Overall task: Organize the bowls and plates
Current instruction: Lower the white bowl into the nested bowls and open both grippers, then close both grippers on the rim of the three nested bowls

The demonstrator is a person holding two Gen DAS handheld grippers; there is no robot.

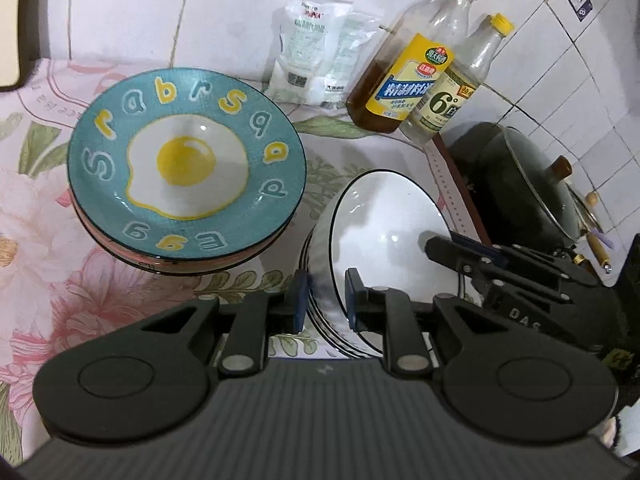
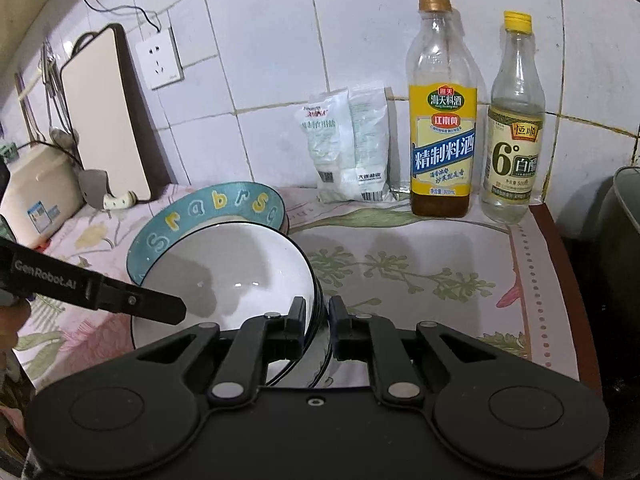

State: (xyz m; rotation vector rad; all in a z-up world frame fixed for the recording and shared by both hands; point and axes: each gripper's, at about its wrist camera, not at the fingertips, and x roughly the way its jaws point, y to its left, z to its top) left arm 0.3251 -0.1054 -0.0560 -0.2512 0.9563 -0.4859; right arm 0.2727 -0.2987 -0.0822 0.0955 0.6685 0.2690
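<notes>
Both tongs grip opposite rims of the tilted white ceramic bowl with a thin black rim [image 1: 384, 232], left tongs [image 1: 327, 300] and right tongs [image 2: 318, 322] each clamped on it, probably to nest it squarely into the bowls beneath.

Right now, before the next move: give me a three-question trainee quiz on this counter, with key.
1. How many bottles stand against the tiled wall?
2. True or false: the egg plate lies directly on the cloth, with nothing under it.
3. The right claw is clamped on: A) a bottle, B) the white bowl at its rim, C) the egg plate.
Key: 1 two; 2 false, it sits on another plate; 3 B.
</notes>
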